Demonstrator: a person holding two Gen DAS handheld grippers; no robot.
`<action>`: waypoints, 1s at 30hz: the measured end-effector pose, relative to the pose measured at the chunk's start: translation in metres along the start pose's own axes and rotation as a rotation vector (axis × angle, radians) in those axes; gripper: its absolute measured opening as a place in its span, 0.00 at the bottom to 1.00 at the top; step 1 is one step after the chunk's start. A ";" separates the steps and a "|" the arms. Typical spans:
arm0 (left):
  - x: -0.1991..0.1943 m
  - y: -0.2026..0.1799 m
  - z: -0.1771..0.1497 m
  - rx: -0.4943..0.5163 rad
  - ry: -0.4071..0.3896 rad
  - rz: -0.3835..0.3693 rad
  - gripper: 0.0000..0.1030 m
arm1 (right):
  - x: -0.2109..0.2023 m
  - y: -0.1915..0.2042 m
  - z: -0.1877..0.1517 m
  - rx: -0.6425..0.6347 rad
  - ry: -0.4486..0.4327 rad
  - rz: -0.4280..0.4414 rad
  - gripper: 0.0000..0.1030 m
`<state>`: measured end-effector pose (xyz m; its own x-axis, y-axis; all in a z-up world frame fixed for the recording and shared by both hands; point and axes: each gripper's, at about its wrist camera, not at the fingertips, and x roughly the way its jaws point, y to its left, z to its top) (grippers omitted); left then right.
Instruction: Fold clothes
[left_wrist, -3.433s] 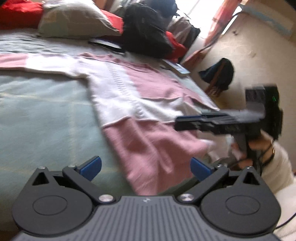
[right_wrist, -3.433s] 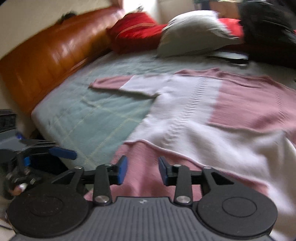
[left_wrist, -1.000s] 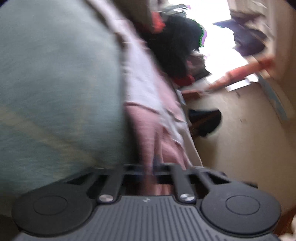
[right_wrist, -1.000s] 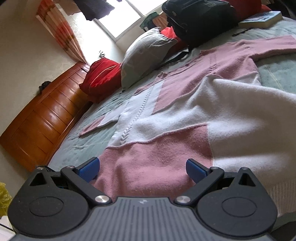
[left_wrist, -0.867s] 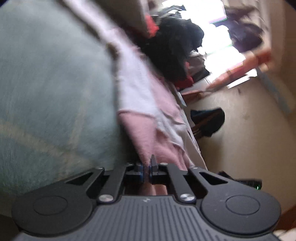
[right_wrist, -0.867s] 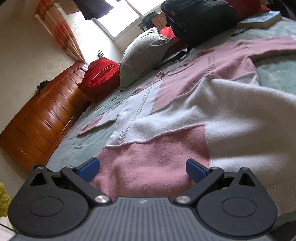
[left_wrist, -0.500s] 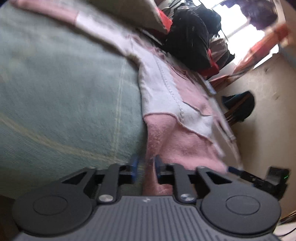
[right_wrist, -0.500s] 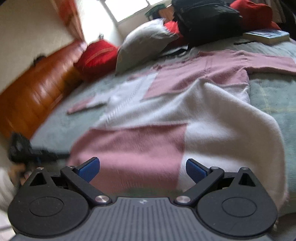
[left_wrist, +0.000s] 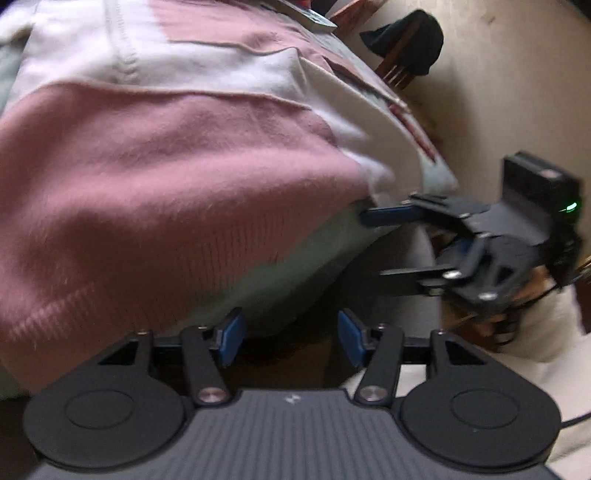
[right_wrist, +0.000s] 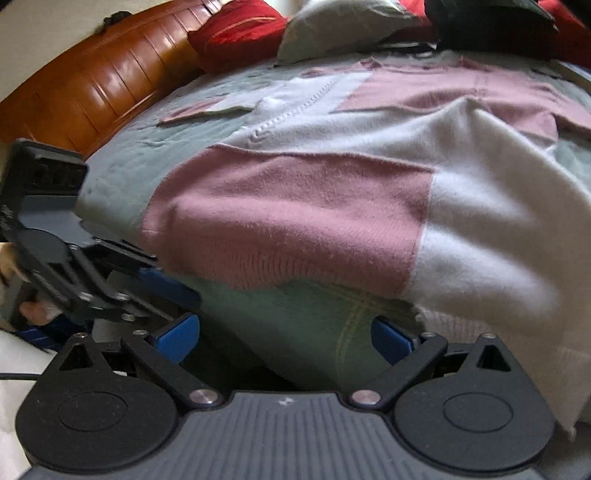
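**Pink-and-white sweater lies flat at the bed's near edge, both tools apart**

A fuzzy knitted sweater in pink and white blocks (right_wrist: 295, 221) lies spread face up on a pale green quilted bedspread (right_wrist: 122, 173), its ribbed hem reaching the near edge of the bed, where the white right-hand part droops over the side. A raised cable stitch runs up the white panel toward the far collar, and one sleeve lies flat to the far left. The left tool (left_wrist: 286, 338), its blue pads just parted after closing, holds nothing; the jaws have been opening and hang over the dark gap below the mattress edge, just off the pink hem. The right tool (right_wrist: 284, 336) stands wider apart, also empty, facing the bedspread's near fold directly below the hem. Each tool shows in the other's view, black with blue fingers, held by a hand in a white sleeve (left_wrist: 546, 332). The sweater's near hem has open room along it; the bedspread to its left is bare. At the far side sit a grey pillow (right_wrist: 343, 26), a red cushion (right_wrist: 236, 33) and a black bag (right_wrist: 487, 22), against a glossy curved brown wooden headboard (right_wrist: 92, 85). In the left-wrist view a dark garment (left_wrist: 406, 40) hangs on a wooden chair beside a cream wall.
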<state>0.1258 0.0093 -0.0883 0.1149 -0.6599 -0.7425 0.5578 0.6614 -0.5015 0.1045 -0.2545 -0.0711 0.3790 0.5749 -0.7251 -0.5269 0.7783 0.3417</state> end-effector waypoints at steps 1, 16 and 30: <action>-0.001 -0.007 0.001 0.043 -0.004 0.029 0.53 | -0.006 -0.002 -0.001 0.001 -0.013 -0.006 0.98; 0.007 -0.067 0.007 0.646 -0.045 0.482 0.76 | 0.016 0.030 0.010 -0.533 -0.033 -0.485 0.99; -0.016 -0.009 0.064 0.382 -0.207 0.499 0.74 | 0.011 -0.020 0.071 -0.316 -0.064 -0.278 0.99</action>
<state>0.1712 -0.0090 -0.0438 0.5696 -0.3867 -0.7253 0.6445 0.7577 0.1022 0.1737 -0.2455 -0.0434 0.5804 0.3766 -0.7220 -0.6016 0.7958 -0.0685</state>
